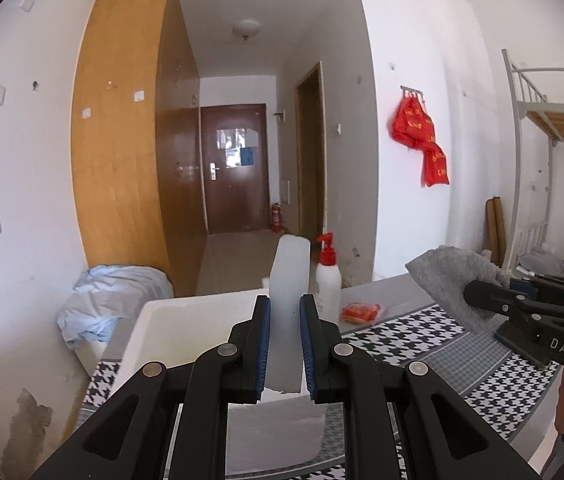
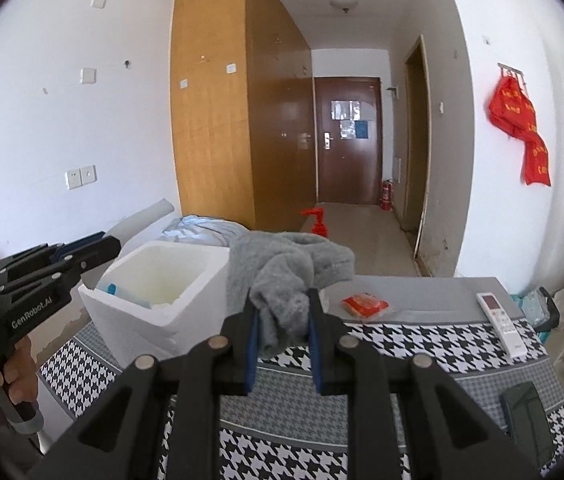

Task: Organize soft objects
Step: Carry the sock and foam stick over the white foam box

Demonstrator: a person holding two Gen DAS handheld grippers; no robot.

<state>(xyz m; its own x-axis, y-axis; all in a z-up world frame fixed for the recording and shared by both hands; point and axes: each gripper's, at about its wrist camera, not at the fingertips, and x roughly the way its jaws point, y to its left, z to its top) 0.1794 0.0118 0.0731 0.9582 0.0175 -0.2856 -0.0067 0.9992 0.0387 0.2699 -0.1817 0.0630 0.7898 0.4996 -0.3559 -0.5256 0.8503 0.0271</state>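
My left gripper (image 1: 285, 308) is shut on a flat white foam lid (image 1: 287, 280) and holds it upright above the white foam box (image 1: 170, 332). My right gripper (image 2: 282, 304) is shut on a grey fluffy cloth (image 2: 282, 272) that hangs bunched between its fingers, just right of the foam box (image 2: 154, 312). The box stands open on the houndstooth cover (image 2: 402, 340), with something light blue inside. In the left wrist view the right gripper (image 1: 478, 294) holds the cloth (image 1: 450, 276) at the right. In the right wrist view the left gripper (image 2: 98, 246) shows at the left, above the box.
A white pump bottle with a red top (image 1: 328, 280) and a red packet (image 2: 366, 304) lie behind the box. A white remote (image 2: 500, 320) and a dark pouch (image 2: 526, 420) lie at the right. Crumpled pale blue bedding (image 1: 110, 300) lies left, by the wardrobe (image 1: 122, 160).
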